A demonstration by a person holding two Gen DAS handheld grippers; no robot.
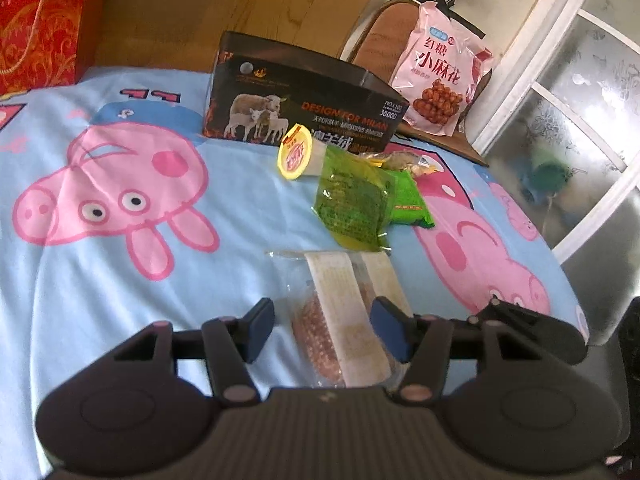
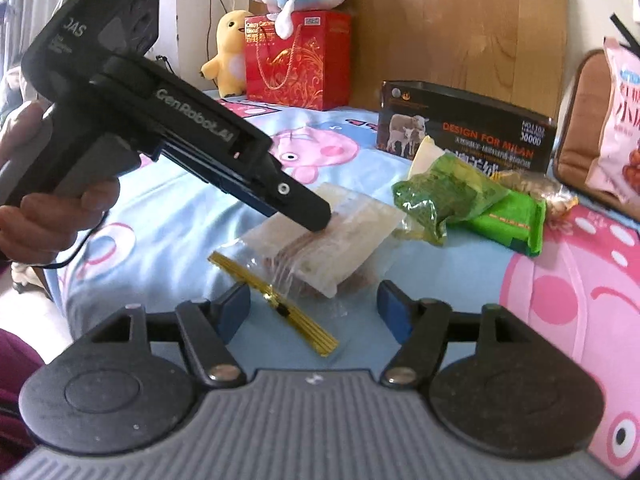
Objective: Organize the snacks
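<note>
- Lying on the blue cartoon-pig bedsheet (image 1: pixel 120 300), towards its near edge, is a clear snack bag (image 2: pixel 320 248) holding pale wafer strips and reddish pieces, its mouth tied with a gold twist tie (image 2: pixel 276 300)
- Left gripper (image 1: pixel 322 330) hangs over that bag with the pads apart; the bag shows between them, and whether the pads touch it I cannot tell
- In the right wrist view, the left gripper's black finger tip meets the top of the bag, and a hand (image 2: pixel 44 208) grips its handle
- Right gripper (image 2: pixel 314 312) has its jaws spread, nothing clamped; the twist tie and the bag's mouth lie in the gap
- Further in lie a green vegetable pouch (image 1: pixel 352 204), a bright green packet (image 1: pixel 412 200), a yellow-lidded cup (image 1: pixel 298 154) on its side and a small nut packet (image 1: pixel 400 162), all bunched together
- Behind them, a black box with sheep printed on it (image 1: pixel 304 100) stands near the far edge of the sheet
- A pink snack bag (image 1: pixel 440 68) leans on a chair (image 1: pixel 380 36) past the far right corner
- At the far left stand a red gift bag (image 2: pixel 298 60) and a yellow plush toy (image 2: pixel 230 52)
</note>
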